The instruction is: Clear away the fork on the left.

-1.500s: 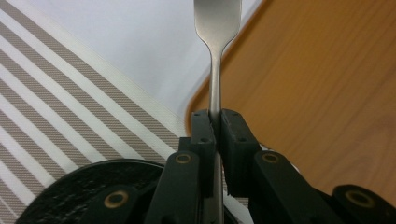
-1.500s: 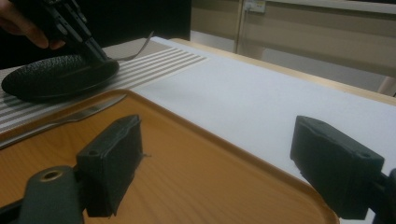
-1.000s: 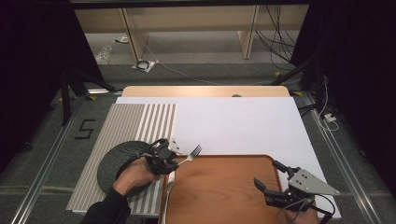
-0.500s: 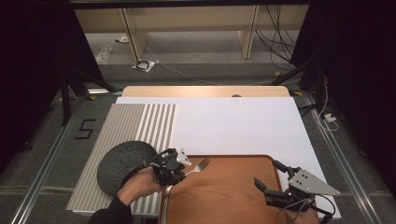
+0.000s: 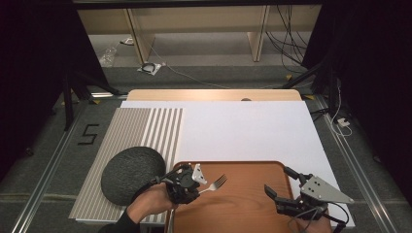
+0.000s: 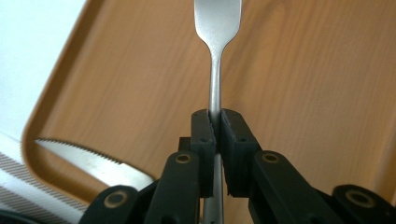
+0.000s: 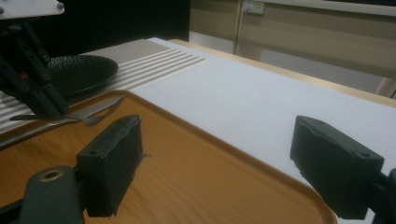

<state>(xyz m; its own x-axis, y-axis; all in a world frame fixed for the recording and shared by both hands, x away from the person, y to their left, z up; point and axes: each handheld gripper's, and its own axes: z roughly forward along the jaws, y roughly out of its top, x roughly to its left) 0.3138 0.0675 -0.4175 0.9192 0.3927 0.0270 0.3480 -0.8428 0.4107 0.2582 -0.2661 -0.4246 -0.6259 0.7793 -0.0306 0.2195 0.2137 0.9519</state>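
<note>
My left gripper (image 5: 196, 186) (image 6: 215, 122) is shut on the handle of a silver fork (image 5: 217, 183) (image 6: 216, 51), near its neck. The fork's tines point right, over the left part of a wooden tray (image 5: 243, 208) (image 6: 308, 88). In the right gripper view the fork (image 7: 95, 113) hangs just above the tray (image 7: 187, 182). My right gripper (image 5: 277, 181) (image 7: 224, 163) stands open over the tray's right side with nothing between its pads. A serrated knife (image 6: 91, 158) lies at the tray's left edge, partly under my left gripper.
A dark round plate (image 5: 132, 173) (image 7: 79, 70) sits on a striped grey mat (image 5: 141, 128) left of the tray. A white mat (image 5: 243, 128) (image 7: 261, 98) covers the table beyond the tray. The floor past the table holds cables and shelf legs.
My left gripper has carried the fork rightward and nearer, from beside the dark plate to over the tray's left part. The right gripper has stayed still.
</note>
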